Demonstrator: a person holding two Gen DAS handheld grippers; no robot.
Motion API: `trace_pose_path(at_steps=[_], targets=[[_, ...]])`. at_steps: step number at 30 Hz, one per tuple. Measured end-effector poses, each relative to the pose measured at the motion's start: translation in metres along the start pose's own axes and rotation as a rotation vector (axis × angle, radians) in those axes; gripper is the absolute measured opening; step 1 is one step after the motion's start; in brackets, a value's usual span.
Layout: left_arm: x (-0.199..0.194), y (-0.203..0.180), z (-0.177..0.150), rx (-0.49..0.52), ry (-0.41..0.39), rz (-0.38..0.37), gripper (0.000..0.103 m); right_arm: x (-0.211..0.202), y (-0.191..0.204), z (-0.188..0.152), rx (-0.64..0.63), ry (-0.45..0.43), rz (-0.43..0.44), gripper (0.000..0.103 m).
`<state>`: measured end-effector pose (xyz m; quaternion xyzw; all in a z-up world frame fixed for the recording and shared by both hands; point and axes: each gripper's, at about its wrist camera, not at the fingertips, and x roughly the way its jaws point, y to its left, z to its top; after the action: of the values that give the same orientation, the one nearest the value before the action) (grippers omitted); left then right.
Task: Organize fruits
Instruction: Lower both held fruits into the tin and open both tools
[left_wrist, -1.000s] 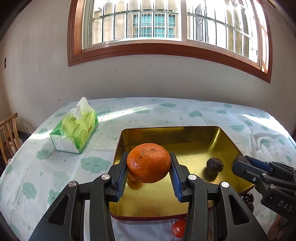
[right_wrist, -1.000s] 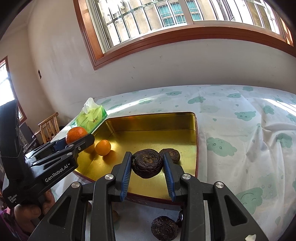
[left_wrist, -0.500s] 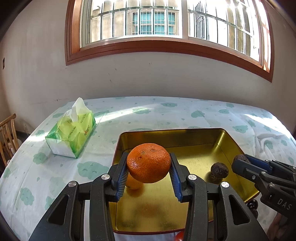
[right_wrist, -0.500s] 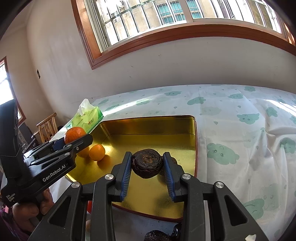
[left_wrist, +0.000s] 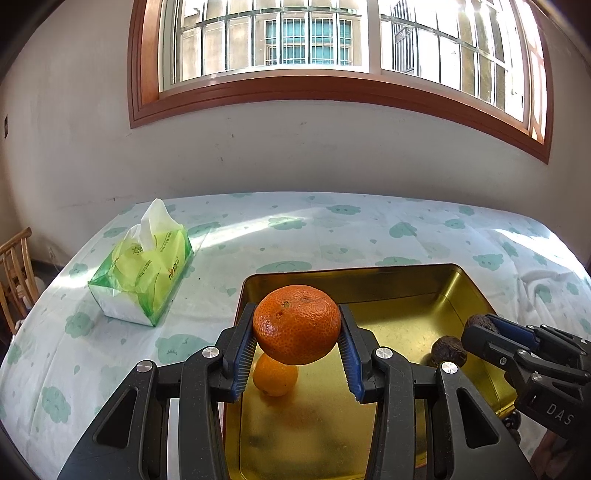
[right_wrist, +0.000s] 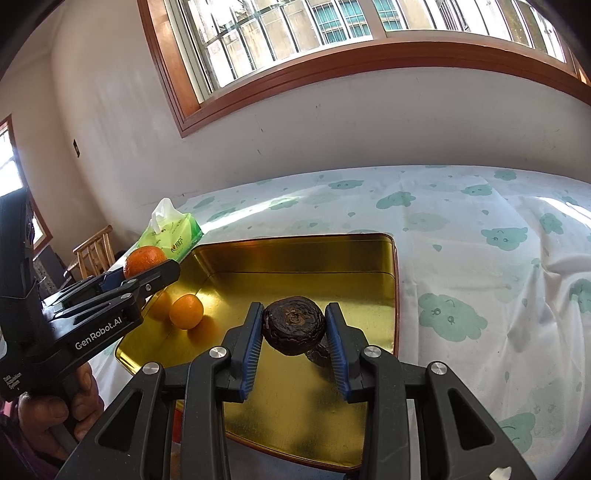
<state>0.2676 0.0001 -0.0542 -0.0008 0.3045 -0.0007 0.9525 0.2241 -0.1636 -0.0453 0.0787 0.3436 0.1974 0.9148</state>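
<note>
Showing person's hand (right_wrist: 55, 406) (right view only).

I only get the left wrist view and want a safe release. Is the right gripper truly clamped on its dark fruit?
Observer: Yes, the right gripper has both pads pressed on the dark wrinkled fruit, above the gold tray.
Operator: Anything beneath it?
Observer: A second dark fruit lies on the tray floor just behind and below, partly hidden.
Operator: The small orange, half hidden for me?
Observer: It sits near the tray's left wall, apart from both dark fruits.
</note>
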Motion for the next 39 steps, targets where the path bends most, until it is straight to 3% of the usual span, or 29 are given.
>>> trace_pose_path(at_steps=[39], targets=[[0.029, -0.008, 0.014, 0.046, 0.065, -0.012, 0.042, 0.029, -0.008, 0.015, 0.000, 0.024, 0.011, 0.032]])
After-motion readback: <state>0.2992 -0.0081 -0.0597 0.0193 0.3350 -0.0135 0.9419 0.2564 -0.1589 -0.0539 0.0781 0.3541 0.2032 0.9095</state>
